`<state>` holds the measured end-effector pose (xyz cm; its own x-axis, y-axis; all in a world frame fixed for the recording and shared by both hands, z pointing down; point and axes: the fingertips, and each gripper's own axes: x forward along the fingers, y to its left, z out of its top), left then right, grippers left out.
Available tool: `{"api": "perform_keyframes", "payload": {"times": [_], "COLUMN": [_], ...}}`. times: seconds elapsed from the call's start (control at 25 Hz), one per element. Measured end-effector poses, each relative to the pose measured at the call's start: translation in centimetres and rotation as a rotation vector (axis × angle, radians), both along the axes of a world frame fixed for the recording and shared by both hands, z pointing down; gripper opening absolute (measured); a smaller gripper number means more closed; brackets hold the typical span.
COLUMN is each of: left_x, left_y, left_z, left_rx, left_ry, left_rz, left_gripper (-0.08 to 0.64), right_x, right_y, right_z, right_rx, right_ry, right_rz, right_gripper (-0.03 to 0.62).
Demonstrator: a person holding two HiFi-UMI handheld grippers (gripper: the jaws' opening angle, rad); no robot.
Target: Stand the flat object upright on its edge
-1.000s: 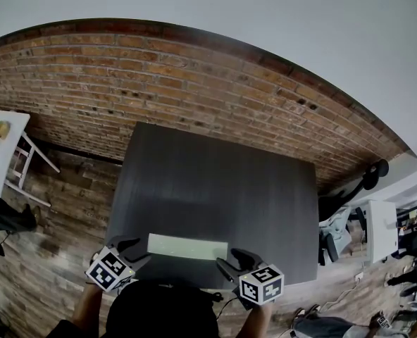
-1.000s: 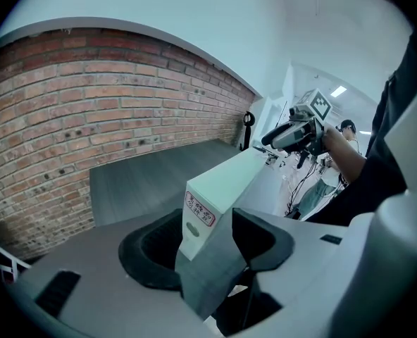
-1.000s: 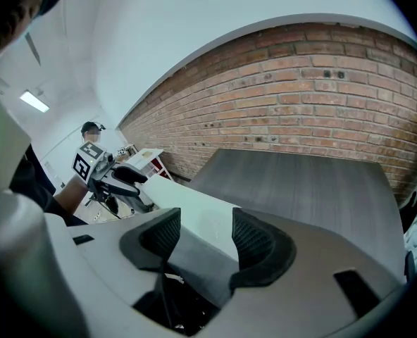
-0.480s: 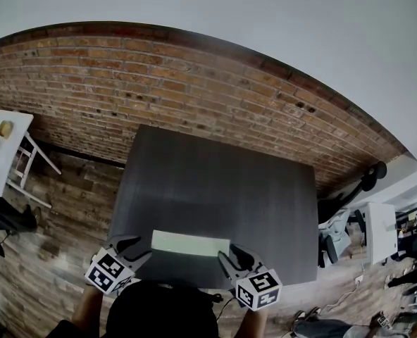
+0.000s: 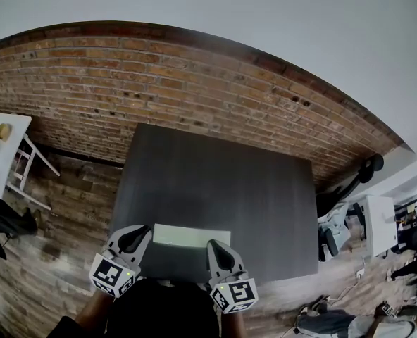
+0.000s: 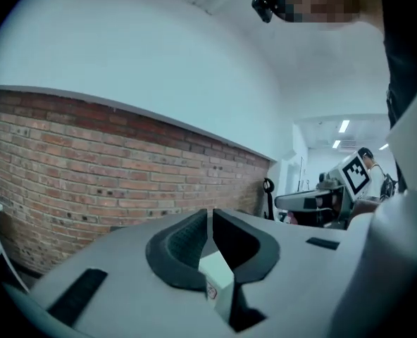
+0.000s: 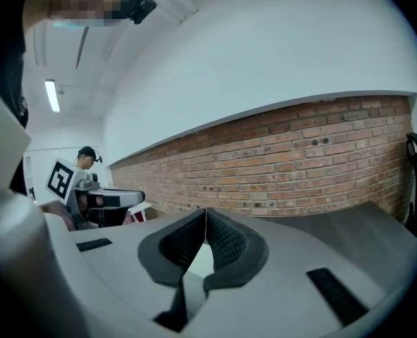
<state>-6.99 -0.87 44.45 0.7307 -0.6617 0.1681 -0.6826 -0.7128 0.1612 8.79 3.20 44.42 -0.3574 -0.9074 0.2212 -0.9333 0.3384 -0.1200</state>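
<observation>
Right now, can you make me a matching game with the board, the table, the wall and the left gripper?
Things:
1. board
2. table
3. wall
4. left gripper

Colour, place or state:
a. red brick
b. dark grey
c. pale, at the table's near edge
d. jaws shut on the board's left end

Pairs: 1-c, 2-b, 3-a, 4-d

Pale flat object (image 5: pixel 191 235), dark grey table (image 5: pixel 222 182), red brick wall (image 5: pixel 159 83).
</observation>
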Motion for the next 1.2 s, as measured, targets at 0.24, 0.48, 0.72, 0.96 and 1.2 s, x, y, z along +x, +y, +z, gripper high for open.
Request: {"api": "perform_keyframes", "payload": {"times": [0.24,0.48,0.72,0.96,1.2], "left_x": [0.4,1.4,1.4,1.0,0.8], "left_y": [0.6,1.3,1.3,1.2,0.9], "left_z": [0.3,1.3,0.8,0.9,1.4], "left_rx": [0.109,0.127,0.140,0.145,0.137], "left_ry": [0.029,0.030,0.044,0.040,0.028], "left_rz": [-0.119,-0.129,-0.118,-0.117,-0.102], "left_gripper": [0.049,0.049,0.049,0.048,0.048], "right_x": [0.1,0.0,-0.5,-0.9,-1.2], "right_y": [0.6,1.1,1.2,0.8,0.3], "right_z": [0.1,0.6,0.8,0.6,0.6], "right_rx": [0.069,0.098,0.108,0.121,0.120], "right_ry": [-0.005,0.040,0.033,0.029,0.032], "right_rz": [0.110,0.160,0.166,0.162,0.161], "right_gripper": [0.025,0.025,0.024,0.024,0.023]}}
